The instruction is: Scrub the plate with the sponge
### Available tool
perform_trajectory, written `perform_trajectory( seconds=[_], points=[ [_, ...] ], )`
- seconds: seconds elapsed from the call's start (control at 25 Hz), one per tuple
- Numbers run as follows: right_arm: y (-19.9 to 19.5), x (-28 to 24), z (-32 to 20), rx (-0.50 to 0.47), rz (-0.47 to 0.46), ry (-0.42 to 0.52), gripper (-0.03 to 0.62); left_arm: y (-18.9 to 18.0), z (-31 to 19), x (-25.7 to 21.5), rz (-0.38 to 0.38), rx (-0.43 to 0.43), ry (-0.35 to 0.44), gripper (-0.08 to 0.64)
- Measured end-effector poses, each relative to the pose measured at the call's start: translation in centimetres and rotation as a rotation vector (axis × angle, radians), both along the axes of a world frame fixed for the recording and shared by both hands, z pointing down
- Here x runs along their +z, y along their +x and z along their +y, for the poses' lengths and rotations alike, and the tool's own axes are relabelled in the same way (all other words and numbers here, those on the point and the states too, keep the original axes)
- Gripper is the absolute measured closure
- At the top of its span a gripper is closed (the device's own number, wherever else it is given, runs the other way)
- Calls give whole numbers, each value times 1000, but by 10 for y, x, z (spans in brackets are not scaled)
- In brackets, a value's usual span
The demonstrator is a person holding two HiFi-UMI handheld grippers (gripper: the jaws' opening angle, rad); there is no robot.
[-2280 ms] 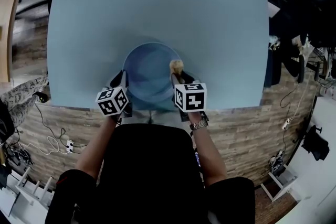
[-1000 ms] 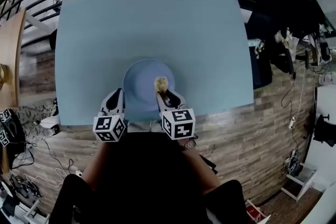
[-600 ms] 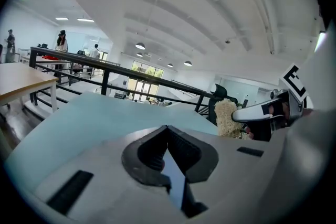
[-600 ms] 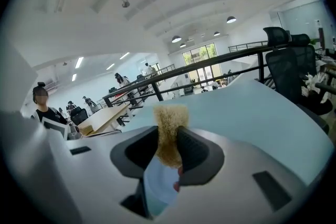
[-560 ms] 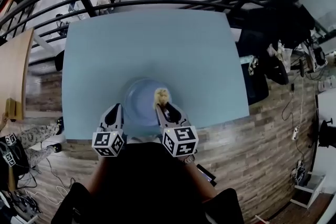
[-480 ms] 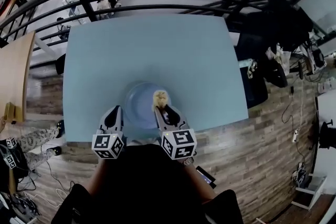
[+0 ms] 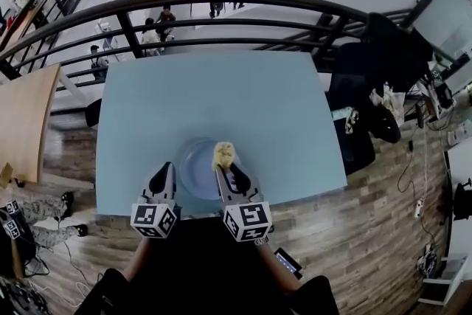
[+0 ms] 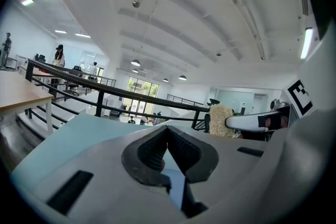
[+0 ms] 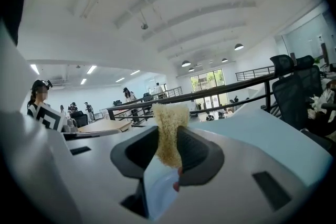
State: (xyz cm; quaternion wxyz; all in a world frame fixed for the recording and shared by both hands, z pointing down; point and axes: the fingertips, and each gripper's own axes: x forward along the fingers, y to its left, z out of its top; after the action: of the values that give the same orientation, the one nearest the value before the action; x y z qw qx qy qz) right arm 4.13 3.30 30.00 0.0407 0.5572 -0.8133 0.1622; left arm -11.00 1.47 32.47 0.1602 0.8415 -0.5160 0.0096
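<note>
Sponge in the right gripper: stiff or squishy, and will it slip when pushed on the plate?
Probably soft: the sponge looks pinched narrow between the right gripper's jaws and wider above them. Its coarse, fibrous surface should hold in the grip, so slipping seems unlikely. The free end may flex when pressed on the plate.

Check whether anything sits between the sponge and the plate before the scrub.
Nothing visible does. The right gripper holds the sponge over the right part of the plate, whose face is bare. The left gripper sits at the plate's left edge, clear of that path.
</note>
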Motion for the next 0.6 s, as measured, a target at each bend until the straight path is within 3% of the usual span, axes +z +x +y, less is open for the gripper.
perform_trajectory(
  seconds=[0.6],
  points=[
    [-2, -23, -2, -5, -10, 99, 477, 7, -5, -25, 18, 1, 74, 557]
  ],
)
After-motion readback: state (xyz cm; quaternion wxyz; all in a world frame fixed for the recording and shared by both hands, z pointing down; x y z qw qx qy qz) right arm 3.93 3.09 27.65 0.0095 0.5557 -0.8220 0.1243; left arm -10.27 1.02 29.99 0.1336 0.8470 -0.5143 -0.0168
